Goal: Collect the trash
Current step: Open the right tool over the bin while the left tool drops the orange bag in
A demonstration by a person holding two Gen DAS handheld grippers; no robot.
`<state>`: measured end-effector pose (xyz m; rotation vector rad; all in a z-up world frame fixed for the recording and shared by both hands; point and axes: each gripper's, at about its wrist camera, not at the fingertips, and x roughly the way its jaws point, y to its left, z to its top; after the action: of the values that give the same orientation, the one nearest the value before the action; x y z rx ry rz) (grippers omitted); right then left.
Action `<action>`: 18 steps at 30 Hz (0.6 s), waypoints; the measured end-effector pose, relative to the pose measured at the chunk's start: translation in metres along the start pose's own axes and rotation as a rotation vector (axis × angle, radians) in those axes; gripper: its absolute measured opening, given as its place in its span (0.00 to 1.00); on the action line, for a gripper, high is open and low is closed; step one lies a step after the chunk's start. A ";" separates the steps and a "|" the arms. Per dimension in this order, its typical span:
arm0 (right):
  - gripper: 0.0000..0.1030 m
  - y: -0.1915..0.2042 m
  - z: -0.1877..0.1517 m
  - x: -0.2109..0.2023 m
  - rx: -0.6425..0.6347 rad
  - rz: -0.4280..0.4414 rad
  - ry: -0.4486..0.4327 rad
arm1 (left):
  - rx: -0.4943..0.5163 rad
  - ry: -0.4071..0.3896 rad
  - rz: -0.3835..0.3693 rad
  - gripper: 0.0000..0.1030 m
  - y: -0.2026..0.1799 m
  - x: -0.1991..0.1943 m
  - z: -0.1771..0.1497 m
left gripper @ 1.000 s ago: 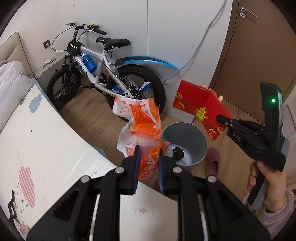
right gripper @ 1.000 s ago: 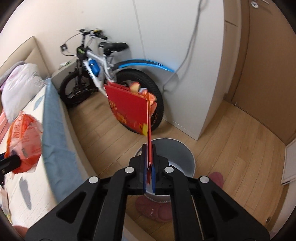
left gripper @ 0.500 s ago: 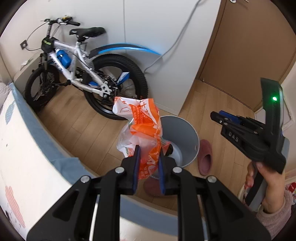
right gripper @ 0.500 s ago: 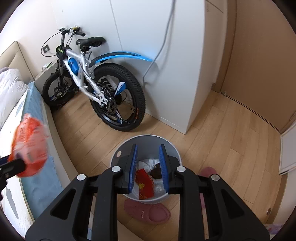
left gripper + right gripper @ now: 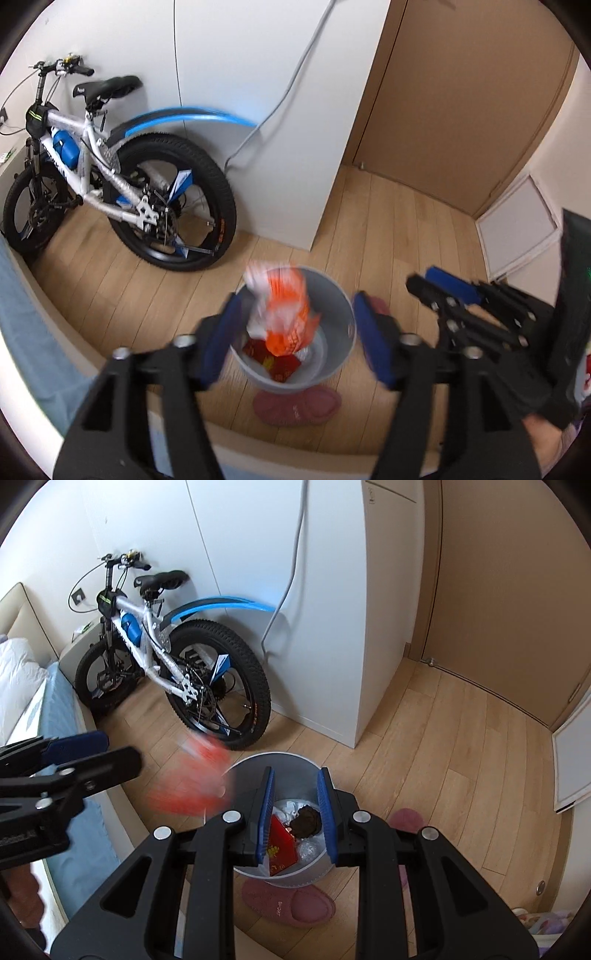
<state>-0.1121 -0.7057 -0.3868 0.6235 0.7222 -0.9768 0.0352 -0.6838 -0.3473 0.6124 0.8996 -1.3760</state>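
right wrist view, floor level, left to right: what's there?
Bed edge → bicycle → grey bin → white cabinet → brown door. The orange bag is in mid-air by the bin's left rim, so I left it out.

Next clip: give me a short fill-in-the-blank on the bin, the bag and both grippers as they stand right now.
1. The orange and white plastic bag is blurred in mid-air above the grey ____.
2. The left gripper has its jaws ____, and neither pad touches the bag.
3. A ____ card packet lies inside the trash bin.
4. The right gripper holds ____ between its blue pads.

Missing words: trash bin; open; red; nothing
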 end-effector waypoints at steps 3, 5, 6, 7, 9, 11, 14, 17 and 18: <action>0.22 0.000 0.000 -0.002 0.000 0.002 0.004 | -0.009 0.023 0.005 0.64 0.000 0.006 0.003; 0.22 0.004 0.000 -0.004 -0.011 0.006 0.008 | -0.003 0.030 0.022 0.64 0.001 0.002 0.002; 0.22 0.006 0.001 -0.005 -0.015 0.011 0.009 | 0.002 0.031 0.035 0.64 0.003 0.000 0.001; 0.22 0.009 0.000 -0.006 -0.021 0.019 0.010 | 0.001 0.032 0.044 0.64 0.005 -0.004 -0.002; 0.22 0.018 0.000 -0.008 -0.038 0.039 0.013 | -0.009 0.036 0.061 0.64 0.011 -0.011 -0.007; 0.22 0.029 -0.001 -0.010 -0.063 0.061 0.012 | -0.032 0.030 0.071 0.64 0.019 -0.017 -0.013; 0.22 0.046 -0.003 -0.015 -0.097 0.084 0.014 | -0.082 0.031 0.092 0.64 0.033 -0.027 -0.022; 0.22 0.062 -0.006 -0.025 -0.123 0.105 0.017 | -0.123 0.026 0.112 0.64 0.044 -0.041 -0.031; 0.22 0.067 -0.007 -0.029 -0.132 0.111 0.017 | -0.134 0.022 0.118 0.64 0.047 -0.047 -0.034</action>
<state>-0.0646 -0.6572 -0.3591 0.5512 0.7534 -0.8159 0.0772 -0.6238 -0.3329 0.5698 0.9503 -1.1957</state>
